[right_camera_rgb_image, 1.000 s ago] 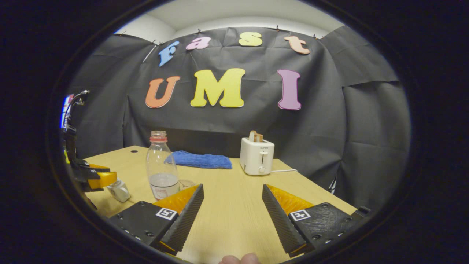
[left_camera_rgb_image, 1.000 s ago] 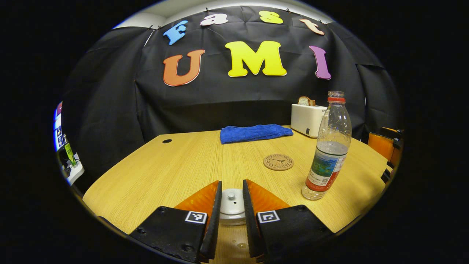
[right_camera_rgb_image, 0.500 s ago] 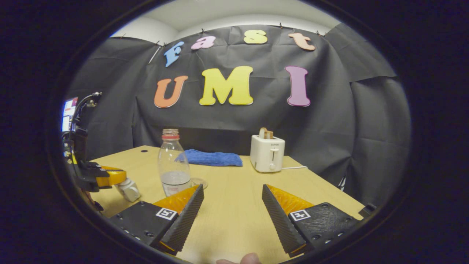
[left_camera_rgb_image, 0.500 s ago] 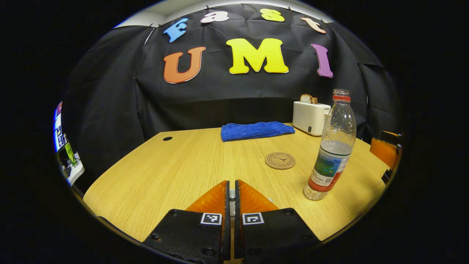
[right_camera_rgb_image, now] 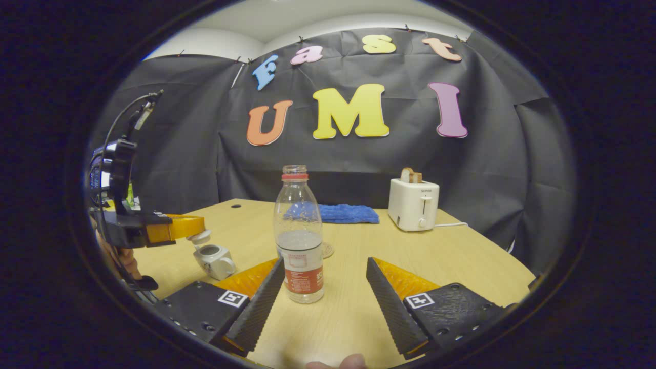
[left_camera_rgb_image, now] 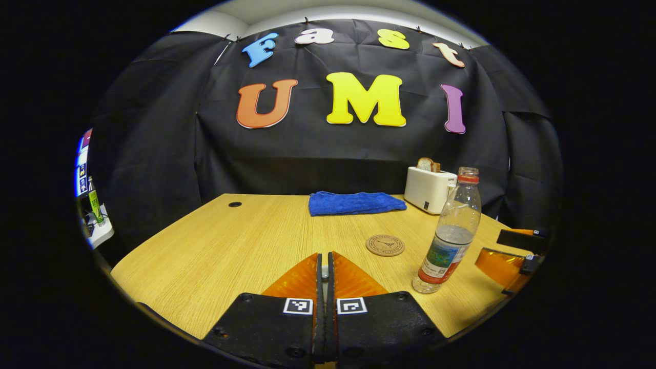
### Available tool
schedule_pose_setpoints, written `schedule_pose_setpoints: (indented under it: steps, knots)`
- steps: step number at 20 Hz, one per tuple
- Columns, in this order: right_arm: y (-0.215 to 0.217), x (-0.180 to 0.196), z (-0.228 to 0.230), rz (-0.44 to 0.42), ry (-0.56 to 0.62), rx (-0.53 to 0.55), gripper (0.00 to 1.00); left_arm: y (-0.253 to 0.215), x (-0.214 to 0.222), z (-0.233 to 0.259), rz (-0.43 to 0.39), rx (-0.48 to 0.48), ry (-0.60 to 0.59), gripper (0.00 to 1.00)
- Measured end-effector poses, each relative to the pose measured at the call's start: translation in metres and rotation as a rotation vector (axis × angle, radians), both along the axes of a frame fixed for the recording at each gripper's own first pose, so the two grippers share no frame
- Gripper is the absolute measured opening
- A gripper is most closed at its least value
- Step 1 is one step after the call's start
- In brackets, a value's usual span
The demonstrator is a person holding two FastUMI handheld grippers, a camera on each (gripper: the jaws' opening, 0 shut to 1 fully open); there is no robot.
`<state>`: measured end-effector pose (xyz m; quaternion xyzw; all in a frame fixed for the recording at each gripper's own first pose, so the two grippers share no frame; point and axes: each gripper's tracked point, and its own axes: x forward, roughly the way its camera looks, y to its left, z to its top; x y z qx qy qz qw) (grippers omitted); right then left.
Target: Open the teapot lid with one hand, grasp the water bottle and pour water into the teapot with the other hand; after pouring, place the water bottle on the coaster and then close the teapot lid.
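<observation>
The teapot is small, white and squat, with a handle on its right flank in the right gripper view; it stands on the wooden table near the left edge, its mouth open and dark inside. Just above it hangs its lid, a shallow white cap, lifted clear of the pot and pinched by the left gripper, whose fingers are closed on it. In the left gripper view that gripper shows its fingers nearly together, with a sliver of the lid's white knob between them. The bottle is clear plastic, uncapped, with a red ring at the neck and a red and white label low on its body; it is about a third full of water and stands upright on the table. It sits just ahead of the right gripper, whose fingers are spread wide and touch nothing; the bottle is nearer the left finger. In the left gripper view the bottle stands to the right of the round brown coaster, near but apart from it. Behind lie a folded blue cloth and a white toaster with bread in its slot.
</observation>
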<state>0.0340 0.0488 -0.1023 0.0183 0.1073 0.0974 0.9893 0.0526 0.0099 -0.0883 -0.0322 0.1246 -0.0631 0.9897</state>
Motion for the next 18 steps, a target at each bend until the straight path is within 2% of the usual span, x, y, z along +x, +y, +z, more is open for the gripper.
schedule_pose_setpoints:
  steps: [3, 4, 10, 15, 18]
  knots:
    - [0.017, 0.011, -0.008, 0.018, 0.008, 0.001, 0.99, 0.009, -0.011, 0.01, 0.006, 0.006, -0.021, 0.03]
    - [0.022, 0.016, -0.011, 0.024, 0.013, -0.006, 0.96, 0.015, -0.015, 0.014, 0.01, 0.007, -0.027, 0.03]
    - [0.038, 0.042, -0.018, 0.019, 0.026, -0.002, 0.99, 0.031, -0.024, 0.018, 0.029, 0.0, -0.039, 0.03]
    - [0.042, 0.049, -0.019, 0.002, 0.037, -0.022, 0.8, 0.043, -0.027, 0.014, 0.049, 0.001, -0.034, 0.03]
    - [0.041, 0.052, -0.017, 0.002, 0.033, -0.074, 0.75, 0.046, -0.028, 0.012, 0.047, -0.006, -0.034, 0.03]
